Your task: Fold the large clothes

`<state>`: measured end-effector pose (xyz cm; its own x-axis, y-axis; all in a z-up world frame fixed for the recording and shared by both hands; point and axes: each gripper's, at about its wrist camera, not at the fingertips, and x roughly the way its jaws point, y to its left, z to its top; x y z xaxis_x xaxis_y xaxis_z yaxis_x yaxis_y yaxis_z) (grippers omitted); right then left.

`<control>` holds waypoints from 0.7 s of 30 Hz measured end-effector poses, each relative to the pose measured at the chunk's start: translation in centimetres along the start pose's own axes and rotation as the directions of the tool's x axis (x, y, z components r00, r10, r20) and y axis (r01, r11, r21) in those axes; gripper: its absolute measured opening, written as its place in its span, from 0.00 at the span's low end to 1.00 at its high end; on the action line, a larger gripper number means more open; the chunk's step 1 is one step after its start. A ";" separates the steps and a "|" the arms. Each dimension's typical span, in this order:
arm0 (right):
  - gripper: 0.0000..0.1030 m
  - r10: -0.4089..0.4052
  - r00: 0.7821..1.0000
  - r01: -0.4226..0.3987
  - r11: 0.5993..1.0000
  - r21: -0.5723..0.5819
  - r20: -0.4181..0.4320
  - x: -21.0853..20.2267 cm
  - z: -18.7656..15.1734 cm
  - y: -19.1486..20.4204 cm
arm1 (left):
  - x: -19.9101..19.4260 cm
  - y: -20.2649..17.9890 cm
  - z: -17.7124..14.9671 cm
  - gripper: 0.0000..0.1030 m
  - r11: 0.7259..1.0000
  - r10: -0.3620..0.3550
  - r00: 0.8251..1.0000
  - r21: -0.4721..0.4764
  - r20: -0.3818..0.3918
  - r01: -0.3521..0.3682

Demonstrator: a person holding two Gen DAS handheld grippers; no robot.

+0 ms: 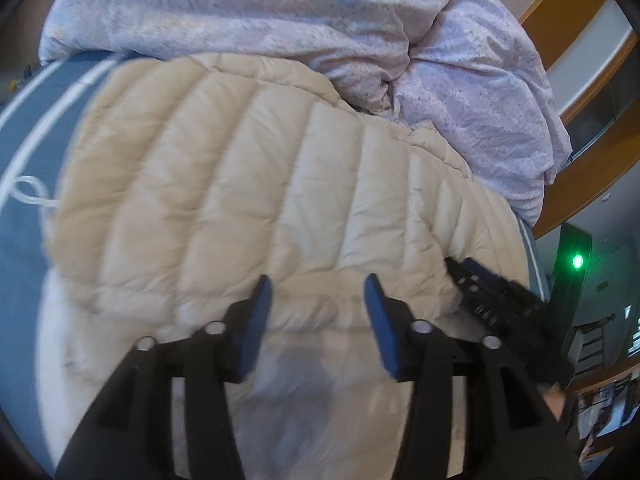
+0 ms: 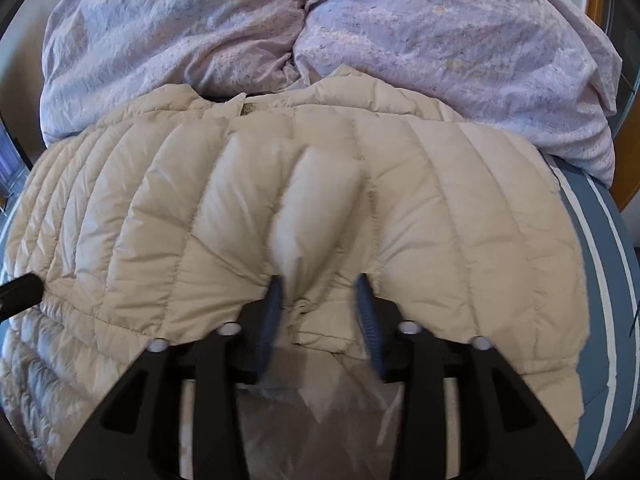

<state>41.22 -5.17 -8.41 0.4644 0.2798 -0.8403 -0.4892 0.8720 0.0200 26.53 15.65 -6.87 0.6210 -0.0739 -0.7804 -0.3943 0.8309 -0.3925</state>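
A cream quilted down jacket (image 1: 256, 184) lies spread on a blue bed sheet (image 1: 28, 240); it also fills the right wrist view (image 2: 304, 208), with its collar at the far edge. My left gripper (image 1: 318, 284) is open just above the jacket's near hem, nothing between its blue pads. My right gripper (image 2: 320, 282) is open, its pads standing either side of a raised puffy fold at the jacket's near edge. The right gripper's body also shows in the left wrist view (image 1: 496, 300) at the jacket's right edge.
A rumpled lilac duvet (image 2: 320, 32) is heaped behind the jacket; it also shows in the left wrist view (image 1: 280, 12). The blue sheet with white stripes (image 2: 600, 280) shows at the right. A wooden bed frame (image 1: 592, 168) runs along the right side.
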 end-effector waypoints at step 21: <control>0.89 0.135 0.987 -0.115 0.972 0.203 -0.084 -14.1 -16.0 -15.2 | -13.1 12.2 -15.2 0.67 0.997 0.047 0.999 -0.066 0.018 -0.046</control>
<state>30.25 -28.81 -5.50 0.3309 0.3600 -0.8723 -0.3795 0.8971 0.2263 3.28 18.36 -8.78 0.6137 -0.0250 -0.7892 -0.4662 0.7952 -0.3877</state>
